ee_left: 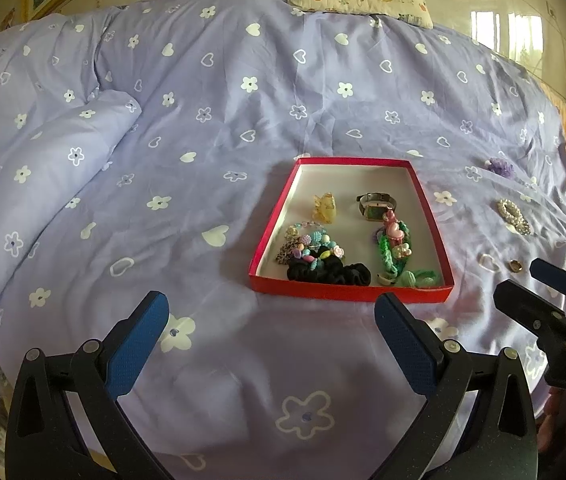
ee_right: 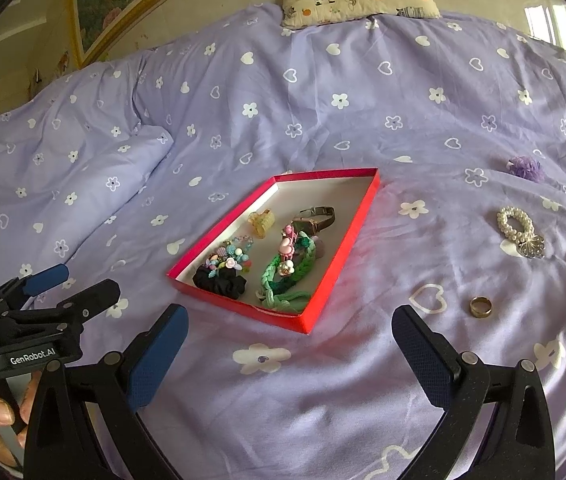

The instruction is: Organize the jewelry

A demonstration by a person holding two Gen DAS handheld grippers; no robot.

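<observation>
One red box (ee_right: 347, 236) holds one watch (ee_right: 317, 216), one black scrunchie (ee_right: 219, 282); right of it: one ring (ee_right: 481, 306), one pearl bracelet (ee_right: 517, 226), one purple scrunchie (ee_right: 527, 168). Both grippers, left (ee_left: 271, 340) and right (ee_right: 289, 354), jaws wide, empty.

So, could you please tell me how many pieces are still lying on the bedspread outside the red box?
3: a purple scrunchie farthest back, a pearl bracelet nearer, and a gold ring nearest the right gripper. Folds could hide more.

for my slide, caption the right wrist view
Open right tool faces a red tray of jewelry; a ring, pearl bracelet and purple scrunchie lie outside on the bedspread.
</observation>
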